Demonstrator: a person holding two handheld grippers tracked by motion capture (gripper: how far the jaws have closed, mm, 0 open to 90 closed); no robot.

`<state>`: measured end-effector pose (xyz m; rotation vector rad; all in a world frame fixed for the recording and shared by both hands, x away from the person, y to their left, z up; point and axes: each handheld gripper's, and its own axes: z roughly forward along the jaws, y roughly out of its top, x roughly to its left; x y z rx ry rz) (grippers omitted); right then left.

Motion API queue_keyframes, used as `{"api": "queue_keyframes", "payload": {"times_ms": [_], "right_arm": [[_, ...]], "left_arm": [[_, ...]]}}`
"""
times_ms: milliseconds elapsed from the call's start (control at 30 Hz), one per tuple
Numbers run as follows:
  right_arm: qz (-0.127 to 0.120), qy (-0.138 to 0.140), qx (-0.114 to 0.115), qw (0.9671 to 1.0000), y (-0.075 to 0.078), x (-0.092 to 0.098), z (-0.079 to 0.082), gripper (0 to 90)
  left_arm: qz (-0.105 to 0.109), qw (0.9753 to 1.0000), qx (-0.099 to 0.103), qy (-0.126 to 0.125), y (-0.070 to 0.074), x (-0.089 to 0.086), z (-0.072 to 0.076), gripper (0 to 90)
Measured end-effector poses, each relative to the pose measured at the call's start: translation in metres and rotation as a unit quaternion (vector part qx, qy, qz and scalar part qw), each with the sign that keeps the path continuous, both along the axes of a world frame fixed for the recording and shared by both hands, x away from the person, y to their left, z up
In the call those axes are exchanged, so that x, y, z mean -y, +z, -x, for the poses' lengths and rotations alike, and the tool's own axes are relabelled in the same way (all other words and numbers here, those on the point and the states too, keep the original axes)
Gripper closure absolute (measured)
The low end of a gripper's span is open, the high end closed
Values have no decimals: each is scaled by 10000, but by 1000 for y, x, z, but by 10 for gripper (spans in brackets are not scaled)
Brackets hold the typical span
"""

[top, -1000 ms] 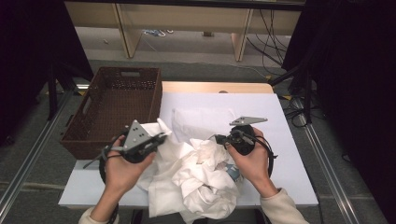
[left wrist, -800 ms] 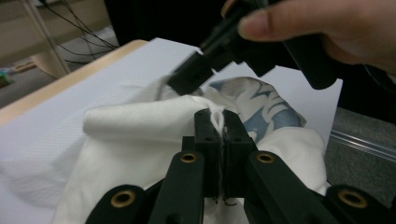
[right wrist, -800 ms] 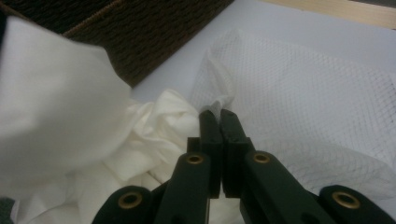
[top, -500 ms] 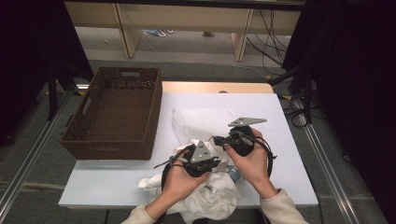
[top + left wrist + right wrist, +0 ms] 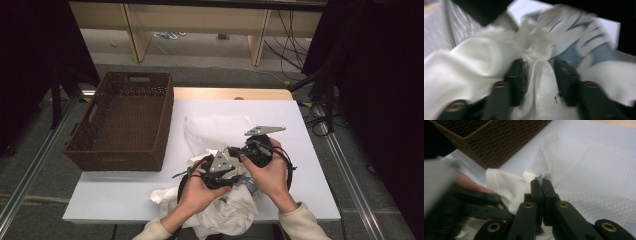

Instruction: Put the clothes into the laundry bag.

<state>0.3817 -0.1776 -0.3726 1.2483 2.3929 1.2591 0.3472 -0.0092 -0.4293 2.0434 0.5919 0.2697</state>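
Between the two grippers, near the front edge of the table (image 5: pixel 125 200), lies a crumpled white garment (image 5: pixel 220 215) (one part has a mesh weave, another a blue print). The right gripper (image 5: pixel 541 180) has its jaws pressed together on a pinch of the mesh cloth, which spreads out ahead of it and to its right in the right gripper view. The left gripper (image 5: pixel 539 75) has its jaws partly apart with a fold of white cloth bulging up between them; the cloth touches both inner faces, but the blurred view leaves it unclear whether the fold is really clamped. Beyond that gripper's tips the blue-printed patch (image 5: pixel 589 47) sits ahead and to the right. From above, the left gripper (image 5: pixel 220 167) is just beside the right gripper (image 5: pixel 257 150), both over the garment. A brown wicker basket (image 5: pixel 120 160) stands well off to the left of the left gripper, and in the right gripper view its woven wall (image 5: pixel 499 142) rises ahead and to the left.
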Motion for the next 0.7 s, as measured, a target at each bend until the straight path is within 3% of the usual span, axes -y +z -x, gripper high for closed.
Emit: {"api": "queue_keyframes", "payload": {"times_ms": [133, 167, 267, 333, 433, 500, 600, 667, 700], "right_arm": [[39, 13, 53, 10000, 0, 2, -2, 900], [58, 53, 80, 9999, 0, 2, -2, 900], [80, -47, 24, 10000, 1, 0, 0, 900], [84, -42, 26, 10000, 1, 0, 0, 900], [98, -41, 52, 9999, 1, 0, 0, 900], [86, -27, 76, 9999, 1, 0, 0, 900], [94, -64, 63, 9999, 1, 0, 0, 900], [90, -11, 105, 9999, 0, 0, -2, 900], [89, -13, 105, 9999, 0, 0, -2, 900]], "left_arm": [[58, 9996, 287, -24, 36, -22, 16, 397], [184, 9994, 309, -12, 43, -28, 18, 385], [113, 9986, 509, 76, 60, -46, 20, 334], [170, 9982, 531, 207, 64, -58, 16, 328], [73, 9976, 430, 534, 59, -72, -1, 319], [-122, 9973, 278, 673, 45, -79, -19, 315], [-142, 9982, -140, 573, 25, -78, -35, 311], [-352, 9985, -280, 313, 12, -73, -43, 311], [-271, 9984, -424, 244, 8, -70, -45, 308]]}}
